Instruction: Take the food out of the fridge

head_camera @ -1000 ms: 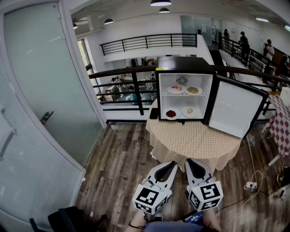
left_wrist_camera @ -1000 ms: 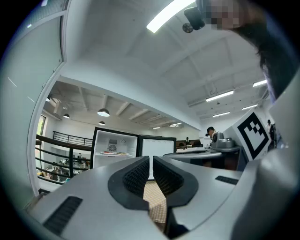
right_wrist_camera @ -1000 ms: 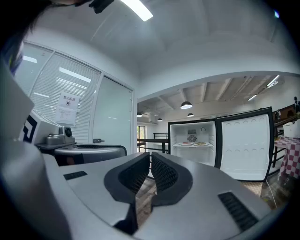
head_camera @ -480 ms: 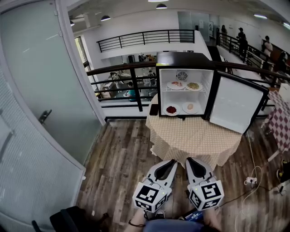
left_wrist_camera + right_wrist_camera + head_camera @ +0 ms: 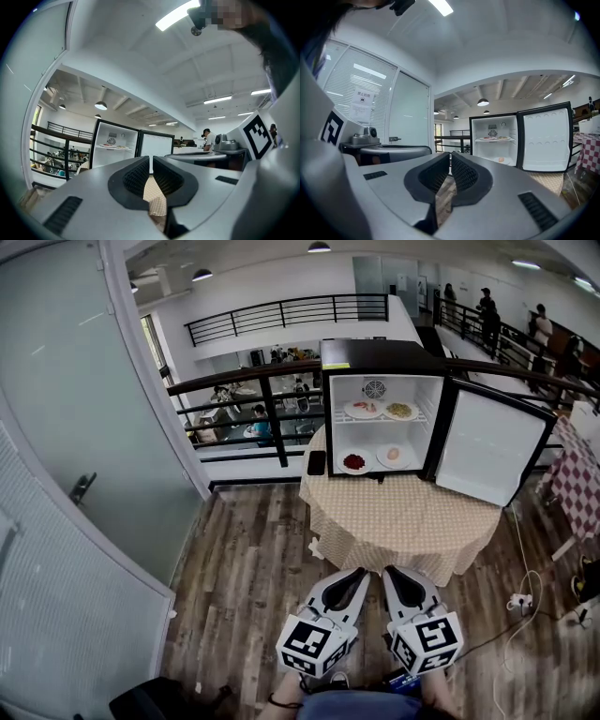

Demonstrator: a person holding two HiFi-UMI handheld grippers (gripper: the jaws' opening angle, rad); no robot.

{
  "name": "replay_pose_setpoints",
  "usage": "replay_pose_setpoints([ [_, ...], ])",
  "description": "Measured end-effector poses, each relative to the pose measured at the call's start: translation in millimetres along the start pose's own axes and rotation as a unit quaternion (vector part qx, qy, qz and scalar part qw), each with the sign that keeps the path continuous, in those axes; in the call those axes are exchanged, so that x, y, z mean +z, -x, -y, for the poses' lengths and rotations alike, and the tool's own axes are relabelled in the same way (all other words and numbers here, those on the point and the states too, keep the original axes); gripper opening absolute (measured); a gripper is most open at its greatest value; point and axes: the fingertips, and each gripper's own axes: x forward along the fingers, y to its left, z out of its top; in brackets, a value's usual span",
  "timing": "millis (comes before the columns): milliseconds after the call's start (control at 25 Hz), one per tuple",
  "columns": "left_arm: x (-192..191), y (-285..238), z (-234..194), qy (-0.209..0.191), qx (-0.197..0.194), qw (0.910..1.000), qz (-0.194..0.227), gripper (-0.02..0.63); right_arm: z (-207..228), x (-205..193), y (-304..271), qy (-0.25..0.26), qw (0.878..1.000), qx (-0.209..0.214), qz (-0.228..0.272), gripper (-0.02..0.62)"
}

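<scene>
A small black fridge stands open on a round table with a checked cloth, its door swung to the right. On its upper shelf sit two plates of food; on its floor sit a plate of red food and a plate with a pale round item. My left gripper and right gripper are held side by side low in the head view, well short of the table, both shut and empty. The fridge also shows ahead in each gripper view.
A glass door and wall run along the left. A dark railing crosses behind the fridge. A table with a red checked cloth is at the right edge, and cables with a power strip lie on the wooden floor.
The fridge and table have drawn nearer and a little lower in the head view. Both grippers stay shut and side by side.
</scene>
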Motion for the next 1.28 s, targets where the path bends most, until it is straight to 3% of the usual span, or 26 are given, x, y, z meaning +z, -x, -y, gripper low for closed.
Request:
replay_pose_setpoints([
  [600, -19.8, -23.6, -26.8, 0.016, -0.035, 0.9990, -0.022, 0.020, 16.2, -22.2, -32.8, -0.023, 0.999, -0.021, -0.023, 0.026],
  [1000, -12.3, -84.6, -58.0, 0.012, 0.000, 0.9998, -0.019, 0.020, 62.3, -13.1, -85.8, -0.024, 0.999, 0.020, -0.020, 0.026],
  [1280, -2.9, -160.4, -77.2, 0.022, 0.034, 0.9991, -0.011, 0.020, 141.0, 6.4, -119.9, -0.019, 0.999, 0.033, -0.024, 0.026],
])
